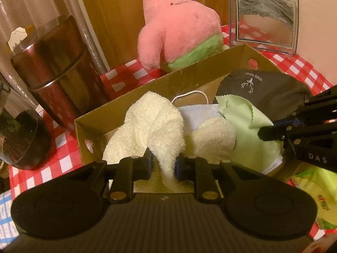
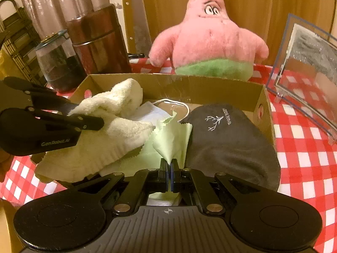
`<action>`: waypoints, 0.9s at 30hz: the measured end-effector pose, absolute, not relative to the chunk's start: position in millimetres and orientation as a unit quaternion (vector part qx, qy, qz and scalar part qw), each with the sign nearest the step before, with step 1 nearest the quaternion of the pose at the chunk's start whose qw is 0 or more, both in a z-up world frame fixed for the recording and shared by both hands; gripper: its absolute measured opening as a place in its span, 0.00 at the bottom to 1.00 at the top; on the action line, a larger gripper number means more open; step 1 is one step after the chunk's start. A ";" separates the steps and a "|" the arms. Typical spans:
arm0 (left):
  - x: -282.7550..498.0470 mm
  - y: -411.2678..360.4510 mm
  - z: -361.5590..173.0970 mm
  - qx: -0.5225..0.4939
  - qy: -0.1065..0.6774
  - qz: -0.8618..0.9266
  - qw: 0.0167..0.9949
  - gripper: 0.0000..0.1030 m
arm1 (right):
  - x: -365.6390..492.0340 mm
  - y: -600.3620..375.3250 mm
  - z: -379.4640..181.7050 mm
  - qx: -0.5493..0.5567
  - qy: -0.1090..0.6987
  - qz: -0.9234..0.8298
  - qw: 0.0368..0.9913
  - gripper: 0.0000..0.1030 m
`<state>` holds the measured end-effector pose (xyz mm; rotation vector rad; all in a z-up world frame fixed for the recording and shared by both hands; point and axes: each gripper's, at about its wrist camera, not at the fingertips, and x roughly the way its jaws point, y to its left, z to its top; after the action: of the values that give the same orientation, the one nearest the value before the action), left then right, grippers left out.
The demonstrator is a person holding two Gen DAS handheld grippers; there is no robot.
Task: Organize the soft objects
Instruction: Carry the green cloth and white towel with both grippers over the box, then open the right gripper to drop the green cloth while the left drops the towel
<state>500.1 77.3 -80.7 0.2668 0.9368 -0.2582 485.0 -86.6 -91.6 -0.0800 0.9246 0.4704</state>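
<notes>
Lowering cream towel (image 1: 155, 126) into cardboard box (image 1: 189, 71), pinched in left gripper (image 1: 163, 164); pinching green cloth (image 2: 168, 139) tight in right gripper (image 2: 169, 166), dark cap (image 2: 227, 135) just right of it. Needing next (probably) both grips loosened.

A cream towel (image 1: 147, 122) lies bunched at the left of the cardboard box (image 1: 189, 71). A green cloth (image 2: 168, 139) is draped mid-box over a pale face mask (image 1: 198, 113), beside a dark cap (image 2: 227, 139) at the right. A pink plush (image 2: 208, 42) stands upright behind the box.
</notes>
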 end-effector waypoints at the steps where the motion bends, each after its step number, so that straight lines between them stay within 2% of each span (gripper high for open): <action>1: 500.4 78.1 -81.7 0.125 0.451 -0.124 0.875 0.18 | 486.5 -86.6 -93.0 -0.037 0.445 0.224 0.866 0.02; 6: 500.1 80.8 -81.8 0.117 0.451 -0.121 0.876 0.22 | 492.8 -83.4 -98.0 -0.041 0.457 0.221 0.861 0.02; 8: 499.4 82.3 -79.5 0.110 0.450 -0.118 0.878 0.33 | 492.1 -82.4 -97.6 -0.042 0.455 0.222 0.861 0.02; 12: 495.5 90.1 -71.4 0.090 0.443 -0.118 0.884 0.49 | 488.5 -86.4 -91.5 -0.034 0.441 0.228 0.867 0.05; 13: 494.4 93.0 -68.8 0.082 0.441 -0.119 0.886 0.55 | 487.0 -86.9 -89.0 -0.034 0.437 0.229 0.869 0.10; 14: 493.2 96.3 -65.8 0.074 0.438 -0.118 0.888 0.59 | 485.4 -88.2 -85.6 -0.035 0.432 0.228 0.872 0.26; 15: 491.5 99.7 -61.9 0.064 0.435 -0.119 0.890 0.59 | 484.0 -88.6 -82.9 -0.035 0.428 0.228 0.874 0.51; 16: 489.6 103.0 -57.9 0.054 0.432 -0.123 0.892 0.61 | 481.7 -91.0 -78.7 -0.032 0.421 0.230 0.877 0.62; 23: 468.7 115.2 -28.4 0.019 0.401 -0.114 0.909 0.82 | 469.4 -102.0 -54.1 -0.020 0.395 0.223 0.891 0.63; 27: 451.2 122.5 -13.9 -0.010 0.386 -0.094 0.918 0.86 | 458.3 -112.1 -45.6 -0.005 0.394 0.216 0.893 0.64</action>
<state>451.2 122.5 -13.9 -0.0207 0.7944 -0.1925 458.3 -112.1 -45.6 -0.0094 0.8169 0.4488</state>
